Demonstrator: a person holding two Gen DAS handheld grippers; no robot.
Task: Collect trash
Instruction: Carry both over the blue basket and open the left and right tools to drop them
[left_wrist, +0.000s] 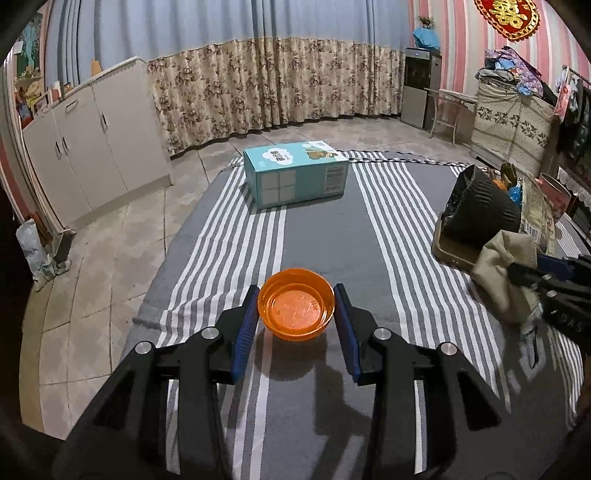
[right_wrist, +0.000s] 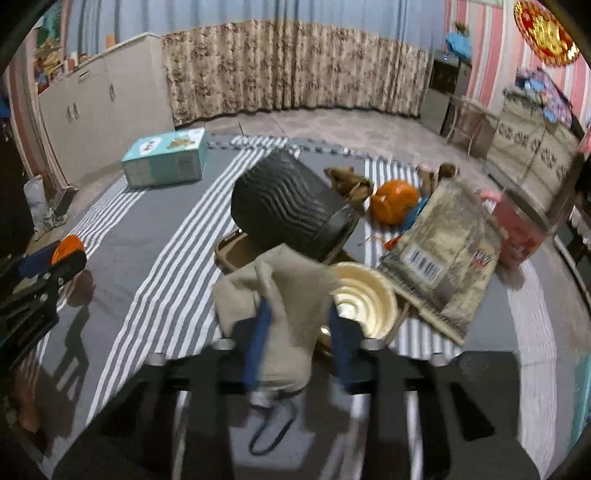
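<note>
An orange plastic bowl (left_wrist: 295, 310) hangs just over the grey striped cloth (left_wrist: 332, 240), casting a shadow below. My left gripper (left_wrist: 295, 291) is shut on it, one blue pad against each side of the rim. In the right wrist view the same bowl (right_wrist: 68, 245) and left gripper (right_wrist: 66, 254) show at the far left. My right gripper (right_wrist: 298, 308) is shut on a beige cloth bundle (right_wrist: 284, 288) with a cord loop hanging beneath. In the left wrist view that bundle (left_wrist: 502, 273) and the right gripper (left_wrist: 528, 266) sit at the right edge.
A black ribbed basket (right_wrist: 280, 199) lies tipped on a brown tray (right_wrist: 236, 251). Around it are a cream bowl (right_wrist: 364, 302), a worn barcoded packet (right_wrist: 443, 254), an orange round object (right_wrist: 397, 201) and a pink container (right_wrist: 517, 232). A teal box (left_wrist: 295, 177) stands farther back.
</note>
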